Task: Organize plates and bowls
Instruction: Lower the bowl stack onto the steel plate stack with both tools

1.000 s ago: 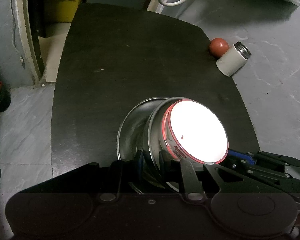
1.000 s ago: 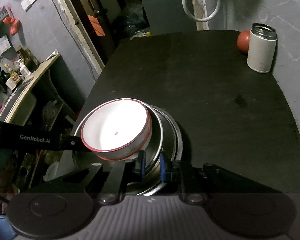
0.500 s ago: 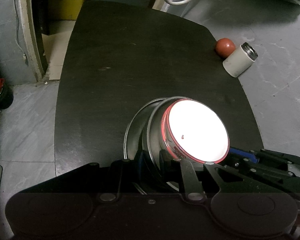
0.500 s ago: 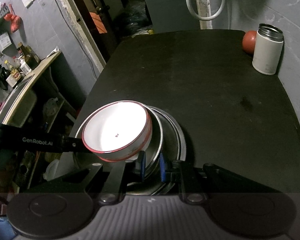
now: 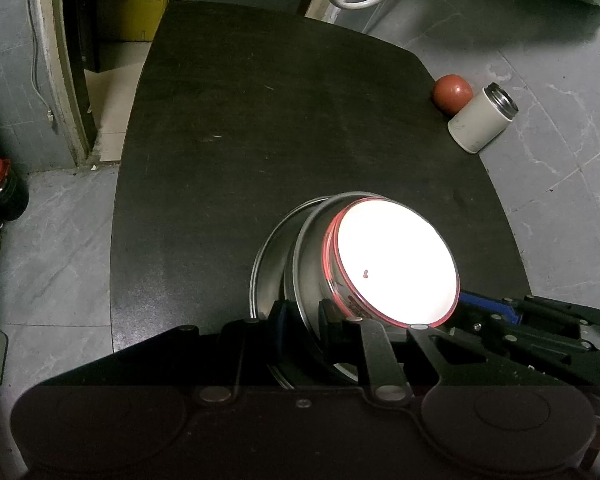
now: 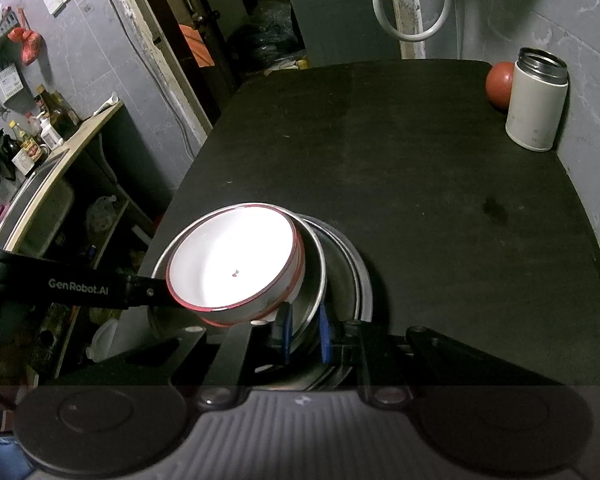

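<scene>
At the table's near edge, both hand-held grippers pinch steel bowl rims.

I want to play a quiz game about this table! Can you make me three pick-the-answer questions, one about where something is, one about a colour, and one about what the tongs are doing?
1. Where is the red ball?
A. inside the white bowl
B. beside the white canister at the table's far corner
C. on the floor

2. What colour is the rim of the white bowl?
A. blue
B. green
C. red

3. What are the right tongs doing?
A. pinching the rim of the steel bowl
B. hanging open over the canister
C. holding the ball

Answers:
1 B, the ball sits right next to the canister.
2 C, a red band runs around the bowl's edge.
3 A, the blue pads sit on either side of the steel bowl rim.
</scene>
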The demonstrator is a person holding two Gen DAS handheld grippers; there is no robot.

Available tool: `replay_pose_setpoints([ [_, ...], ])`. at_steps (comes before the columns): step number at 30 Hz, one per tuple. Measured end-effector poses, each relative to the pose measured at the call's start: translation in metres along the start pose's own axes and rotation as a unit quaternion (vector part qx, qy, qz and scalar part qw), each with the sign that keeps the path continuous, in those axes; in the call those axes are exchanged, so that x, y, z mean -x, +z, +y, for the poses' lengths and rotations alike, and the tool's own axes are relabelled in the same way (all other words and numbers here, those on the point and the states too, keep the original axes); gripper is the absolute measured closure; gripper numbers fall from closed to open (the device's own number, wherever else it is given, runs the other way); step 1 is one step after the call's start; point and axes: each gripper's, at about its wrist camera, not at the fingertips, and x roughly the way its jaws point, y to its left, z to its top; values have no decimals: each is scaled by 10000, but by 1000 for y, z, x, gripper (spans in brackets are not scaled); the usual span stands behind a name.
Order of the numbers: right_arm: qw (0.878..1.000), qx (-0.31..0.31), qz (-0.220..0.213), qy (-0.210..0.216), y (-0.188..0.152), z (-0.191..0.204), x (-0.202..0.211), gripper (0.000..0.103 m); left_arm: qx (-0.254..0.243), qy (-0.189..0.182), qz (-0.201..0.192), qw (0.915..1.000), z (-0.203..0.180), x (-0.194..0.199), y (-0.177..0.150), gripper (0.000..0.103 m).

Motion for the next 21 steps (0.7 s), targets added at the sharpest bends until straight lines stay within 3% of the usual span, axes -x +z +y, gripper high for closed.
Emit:
replay_pose_setpoints([
  [21,10000,34,-74,-9,3,1,0,88,-17,47,47,10000,1,-4,1,85],
])
